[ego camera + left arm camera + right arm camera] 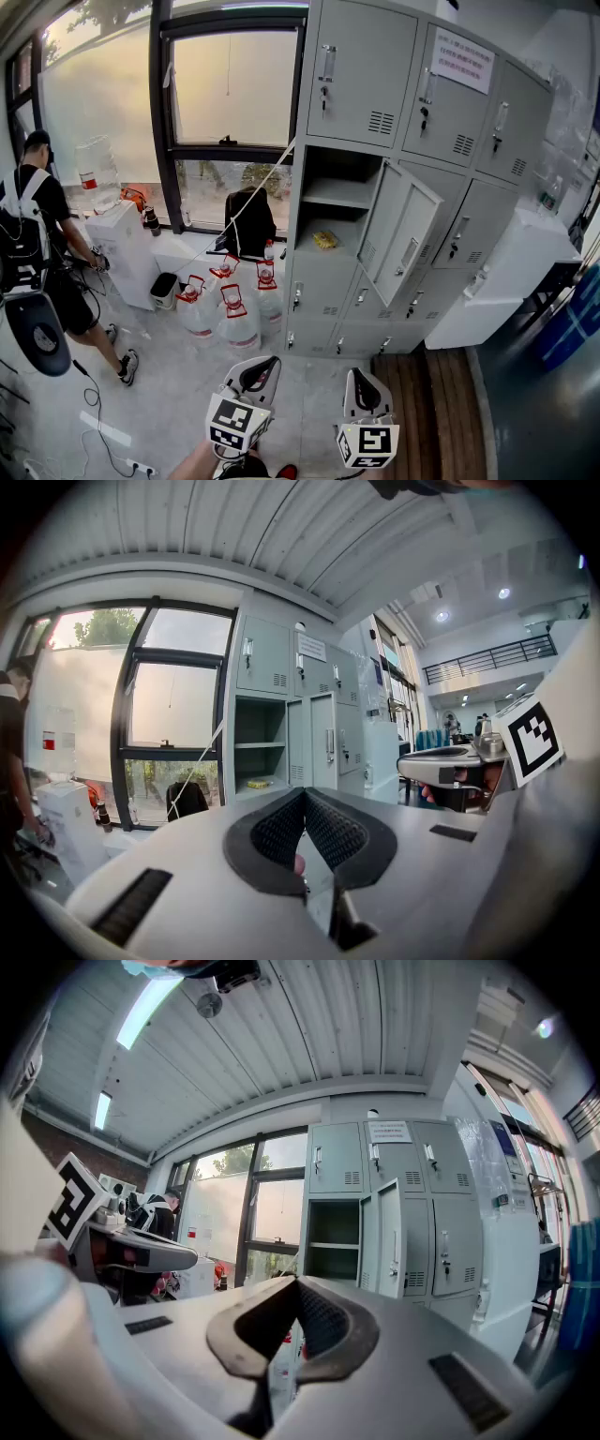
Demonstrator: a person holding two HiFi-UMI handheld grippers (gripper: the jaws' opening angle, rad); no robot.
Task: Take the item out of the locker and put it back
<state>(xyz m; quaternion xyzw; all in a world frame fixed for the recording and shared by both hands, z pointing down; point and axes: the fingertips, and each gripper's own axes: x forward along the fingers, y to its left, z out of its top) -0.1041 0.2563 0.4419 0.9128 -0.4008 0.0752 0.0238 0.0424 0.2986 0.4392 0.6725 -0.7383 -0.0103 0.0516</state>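
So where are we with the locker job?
Done: the grey metal locker door stands open. In hand: nothing; the left gripper and right gripper are shut, empty, away from the lockers. Left, apparently: the small yellow item lies on the open compartment's shelf, to be taken out and returned.

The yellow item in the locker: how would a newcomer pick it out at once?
Find the grey locker bank right of the window. Its only open compartment, door swung out, has one shelf. The yellow item lies below that shelf, the only thing visible inside.
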